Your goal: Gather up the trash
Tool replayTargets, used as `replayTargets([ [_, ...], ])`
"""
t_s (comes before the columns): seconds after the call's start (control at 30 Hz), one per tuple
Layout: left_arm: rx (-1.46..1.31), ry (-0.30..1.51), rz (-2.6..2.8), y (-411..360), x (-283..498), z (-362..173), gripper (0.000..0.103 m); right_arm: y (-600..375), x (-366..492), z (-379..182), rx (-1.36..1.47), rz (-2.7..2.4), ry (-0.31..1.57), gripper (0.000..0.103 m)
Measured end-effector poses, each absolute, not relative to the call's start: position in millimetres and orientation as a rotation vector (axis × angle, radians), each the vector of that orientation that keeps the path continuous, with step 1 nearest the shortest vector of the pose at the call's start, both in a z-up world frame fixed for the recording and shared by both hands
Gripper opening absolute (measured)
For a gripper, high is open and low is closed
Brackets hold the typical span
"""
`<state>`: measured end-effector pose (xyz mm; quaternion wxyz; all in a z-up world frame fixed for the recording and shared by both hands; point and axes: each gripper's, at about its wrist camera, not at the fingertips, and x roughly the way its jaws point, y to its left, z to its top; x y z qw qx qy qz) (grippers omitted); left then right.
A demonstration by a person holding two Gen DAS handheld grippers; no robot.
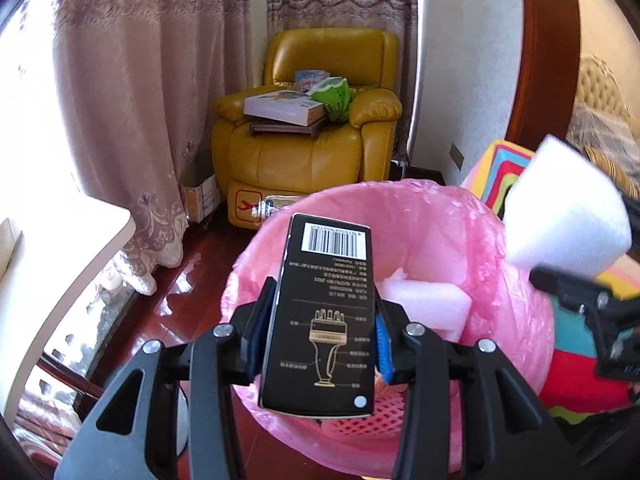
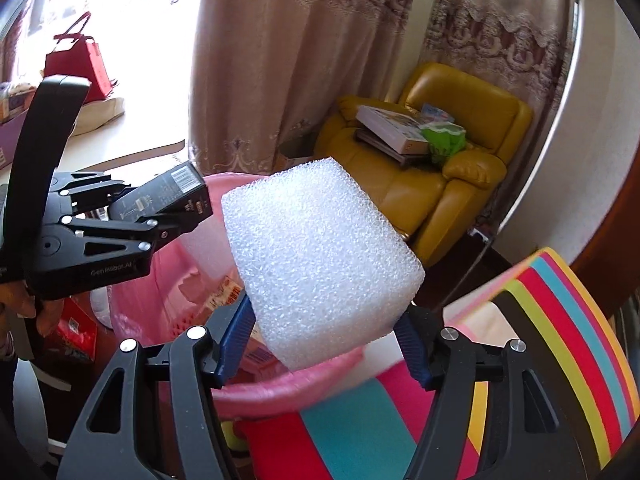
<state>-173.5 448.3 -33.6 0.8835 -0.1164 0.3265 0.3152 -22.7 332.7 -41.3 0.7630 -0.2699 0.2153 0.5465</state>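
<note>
**Spotter:** What are you holding?

**Me:** My left gripper has its jaws narrow on the box, with the pads on its long sides. The box hangs over the middle of the bin. My right gripper has its jaws wide around the foam, which sits further right, about over the bin's right rim.

**Spotter:** What worries you?

**Me:** The foam first. It's a light, bubbly white block with rounded corners. If I let go here, I think it could clip the rim and bounce onto the striped stool beside it. It also gives under the pads, so it may cling to one

**Spotter:** And the box?

**Me:** It's stiff, glossy black card, long and flat. It could slide out endwise, hit the slab already inside and tip against the liner. That's thin, crinkly pink film draped loosely over the rim, so a sharp corner could drag it down. The two grippers are also close together and might knock each other
</note>
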Motion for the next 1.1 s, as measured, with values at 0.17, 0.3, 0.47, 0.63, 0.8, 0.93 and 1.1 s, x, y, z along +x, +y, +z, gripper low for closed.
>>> replayTargets([
  [0.17, -0.263, 0.649, 0.724, 453.9, -184.5, -33.5, 0.088, 335.1, -25.3, -47.0, -0.605, 1.191, 0.448, 0.078],
  [0.3, -0.219, 0.624, 0.755, 440.9, -184.7, -26.1, 0.098, 323.2, -23.6, -48.3, -0.597, 1.171, 0.45, 0.084],
  [0.47, -0.118, 0.6, 0.775, 410.3, -175.3, -15.8, 0.098, 293.4, -18.2, -50.7, -0.575, 1.156, 0.461, 0.084],
  [0.63, -0.03, 0.554, 0.785, 370.9, -166.2, -5.0, 0.098, 261.5, -13.4, -53.1, -0.567, 1.131, 0.448, 0.084],
  [0.8, -0.005, 0.52, 0.8, 339.2, -160.6, 2.6, 0.098, 228.3, -5.9, -53.0, -0.539, 1.12, 0.449, 0.084],
  [0.93, -0.054, 0.476, 0.793, 319.8, -168.6, 7.3, 0.099, 205.5, -2.0, -54.1, -0.518, 1.108, 0.45, 0.084],
  [1.1, -0.147, 0.46, 0.791, 305.2, -182.7, 4.6, 0.098, 177.0, -2.0, -59.4, -0.514, 1.098, 0.437, 0.084],
])
